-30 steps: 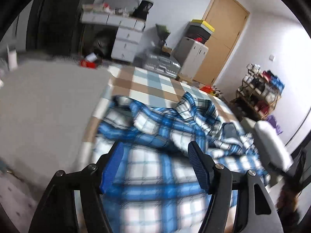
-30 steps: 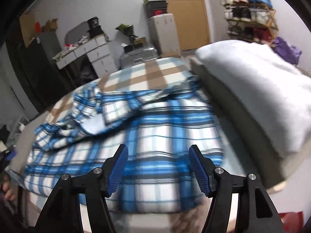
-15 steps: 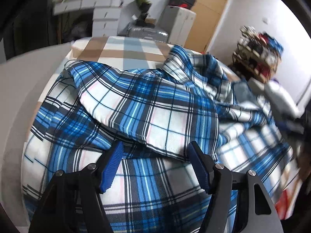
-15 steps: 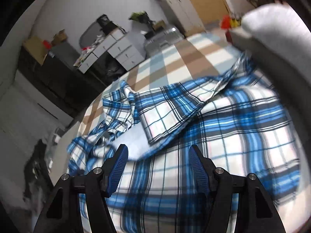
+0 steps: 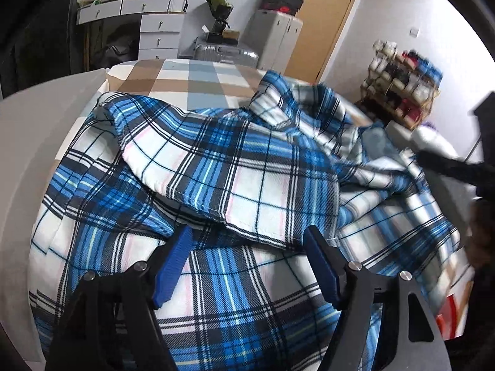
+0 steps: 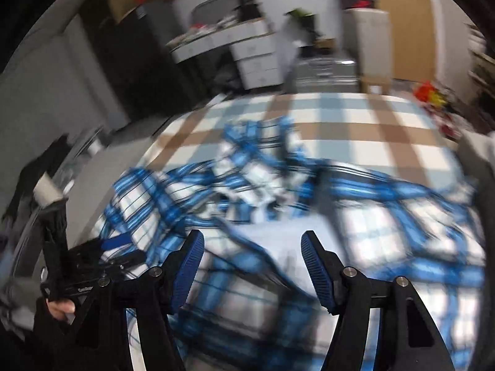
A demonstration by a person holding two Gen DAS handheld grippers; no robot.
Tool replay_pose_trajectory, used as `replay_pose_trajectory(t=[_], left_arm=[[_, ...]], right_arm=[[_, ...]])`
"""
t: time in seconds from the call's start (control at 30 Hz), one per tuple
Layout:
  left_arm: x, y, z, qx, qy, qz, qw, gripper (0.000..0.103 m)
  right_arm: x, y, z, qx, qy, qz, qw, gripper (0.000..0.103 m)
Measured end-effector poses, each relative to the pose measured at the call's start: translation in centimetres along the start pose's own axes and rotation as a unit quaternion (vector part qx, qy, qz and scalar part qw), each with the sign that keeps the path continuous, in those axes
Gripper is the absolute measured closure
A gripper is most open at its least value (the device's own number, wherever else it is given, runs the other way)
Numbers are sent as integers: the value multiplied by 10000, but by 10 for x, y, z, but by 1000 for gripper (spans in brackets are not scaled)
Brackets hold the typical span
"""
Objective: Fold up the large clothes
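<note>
A large blue, white and black plaid shirt (image 5: 241,167) lies crumpled on the bed, with one folded flap on top whose stitched hem runs just past my left fingertips. My left gripper (image 5: 247,241) hovers low over the shirt's near part. Its jaws are opening and only flat cloth shows below the gap. In the right wrist view, which is motion-blurred, the shirt (image 6: 278,185) spreads across the bed. My right gripper (image 6: 250,241) is open above it and holds nothing. The left gripper (image 6: 123,249) shows there at the lower left, held by a hand (image 6: 62,307).
The bed has a beige, white and grey checked cover (image 5: 191,80). Beyond it stand white drawers (image 5: 157,27), a silver suitcase (image 5: 225,52), a grey cabinet (image 5: 275,40) and a wooden door (image 5: 324,21). A shoe rack (image 5: 402,89) and a pale pillow (image 5: 433,142) are on the right.
My left gripper sank toward the shirt and then held still. My right gripper swung leftward across the shirt, and its view is now blurred with the left gripper in sight.
</note>
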State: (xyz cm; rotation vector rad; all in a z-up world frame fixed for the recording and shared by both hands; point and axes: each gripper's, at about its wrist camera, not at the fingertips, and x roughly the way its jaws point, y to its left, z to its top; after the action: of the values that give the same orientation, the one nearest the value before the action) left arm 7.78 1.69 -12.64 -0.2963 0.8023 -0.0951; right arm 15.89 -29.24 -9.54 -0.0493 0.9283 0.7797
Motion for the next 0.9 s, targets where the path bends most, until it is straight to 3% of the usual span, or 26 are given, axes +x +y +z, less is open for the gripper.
replay_pose_trajectory(t=[0.07,0.17,0.23,0.3,0.37,0.47,0.53,0.57,0.63,0.7,0.77,0.83,0.9], left_arm=[[-8,8,-2,-213,-182,-277,9992,33],[-14,16,-3,-456,-347,-482,9972,33],[-17,15,-3,-473,-424,-501,9967,33],[-20,14,-4,-463,-490,-493,9965,33],[-21,13,-4,-472,-542,-529,9960,33],[-24,15,-4,-501,-630,-611,9949,33],[-25,16,-4,-518,-671,-653,9943,33],[-25,17,-4,-524,-674,-661,9942,33],[-23,17,-3,-556,-638,-611,9945,33],[-22,18,-3,-585,-606,-620,9945,33],[-20,19,-3,-609,-565,-593,9948,33],[-19,19,-3,-610,-537,-575,9950,33],[-21,18,-4,-605,-547,-551,9951,33]], right_arm=[[26,0,5,61,386,141,9991,43],[56,1,8,-53,855,83,9963,58],[65,7,9,-230,1051,114,9941,100],[58,19,13,-618,919,238,9936,102],[36,27,28,-859,432,172,9952,102],[8,17,61,-554,-456,-275,9970,102],[6,6,77,-335,-702,-526,9956,102],[16,0,84,-271,-571,-669,9958,100],[46,-8,86,-251,-34,-899,9956,85],[57,-13,79,-198,222,-986,9947,69],[49,-19,63,-110,177,-828,9964,69],[33,-22,49,-76,53,-741,9972,55],[16,-23,39,-89,-72,-754,9971,47]])
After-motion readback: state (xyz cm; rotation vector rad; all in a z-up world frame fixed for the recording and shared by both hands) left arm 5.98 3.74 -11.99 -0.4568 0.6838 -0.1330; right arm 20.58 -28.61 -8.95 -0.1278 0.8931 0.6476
